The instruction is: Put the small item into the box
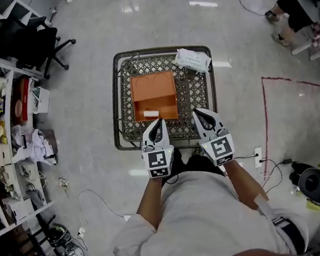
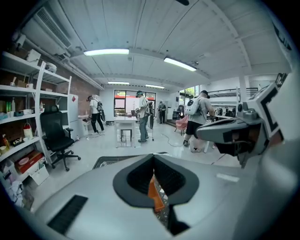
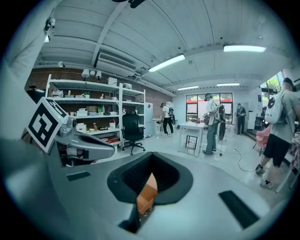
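Orange cardboard makes up the open square box [image 1: 153, 88], which sits in the middle of a dark woven wicker bench [image 1: 125, 108] with a metal rim. The small white oblong item [image 1: 151, 114] lies flat inside the box, in its near part close to the near wall. Its long axis runs left to right. A white crumpled plastic packet [image 1: 192, 60] rests at the bench's far right corner, apart from the box. The left hand-held gripper [image 1: 160, 121] and the right hand-held gripper [image 1: 198, 113] are side by side over the bench's near edge. Both point away from the person toward the box. Each has its jaws pressed together with nothing between them, and neither touches the item.
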`<state>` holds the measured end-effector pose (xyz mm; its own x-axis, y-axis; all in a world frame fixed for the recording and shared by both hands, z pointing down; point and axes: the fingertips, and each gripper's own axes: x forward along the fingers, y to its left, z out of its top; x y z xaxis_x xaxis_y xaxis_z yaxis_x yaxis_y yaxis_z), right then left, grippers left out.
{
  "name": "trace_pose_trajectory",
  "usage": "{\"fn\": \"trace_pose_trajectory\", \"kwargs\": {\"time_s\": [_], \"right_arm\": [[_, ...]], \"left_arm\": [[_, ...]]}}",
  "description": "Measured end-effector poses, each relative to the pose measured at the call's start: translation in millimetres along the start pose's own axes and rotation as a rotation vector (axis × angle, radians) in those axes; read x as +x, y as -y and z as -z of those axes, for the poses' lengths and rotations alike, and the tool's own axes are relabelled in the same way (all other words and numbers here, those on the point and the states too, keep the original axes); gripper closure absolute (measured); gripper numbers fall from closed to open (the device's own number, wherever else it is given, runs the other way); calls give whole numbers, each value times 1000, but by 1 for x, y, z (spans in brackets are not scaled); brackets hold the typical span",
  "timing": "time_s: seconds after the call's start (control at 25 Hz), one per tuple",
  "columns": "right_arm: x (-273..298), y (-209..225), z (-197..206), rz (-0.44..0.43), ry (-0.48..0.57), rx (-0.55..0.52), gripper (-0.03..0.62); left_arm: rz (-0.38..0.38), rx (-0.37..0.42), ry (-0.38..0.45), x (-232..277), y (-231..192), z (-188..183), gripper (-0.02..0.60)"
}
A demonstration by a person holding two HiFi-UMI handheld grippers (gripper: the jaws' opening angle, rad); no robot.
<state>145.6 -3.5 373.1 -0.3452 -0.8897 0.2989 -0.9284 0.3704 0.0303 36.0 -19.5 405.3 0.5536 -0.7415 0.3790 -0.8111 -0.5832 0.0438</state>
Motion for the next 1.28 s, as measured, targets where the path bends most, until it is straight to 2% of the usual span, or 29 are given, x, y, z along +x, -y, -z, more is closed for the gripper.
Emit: {"fn": "trace_pose_trajectory", "kwargs": {"time_s": [0.2, 0.52, 0.76, 0.92, 1.28], "right_arm": [[-20, 6, -35, -13, 97, -31, 591], [-58, 12, -70, -28, 189, -11, 591], [-66, 3, -111, -22, 263, -73, 591], [-68, 1, -129, -2, 295, -71, 591], [-65, -12, -141, 17, 316, -61, 591]], "left_arm": [[-46, 35, 98, -14, 15, -39, 572], [-96, 39, 208, -46, 37, -88, 572], [-92, 35, 281, -64, 34, -115, 572], [-76, 47, 318, -69, 31, -133, 572], [-53, 62, 353, -74, 27, -147, 572]]}}
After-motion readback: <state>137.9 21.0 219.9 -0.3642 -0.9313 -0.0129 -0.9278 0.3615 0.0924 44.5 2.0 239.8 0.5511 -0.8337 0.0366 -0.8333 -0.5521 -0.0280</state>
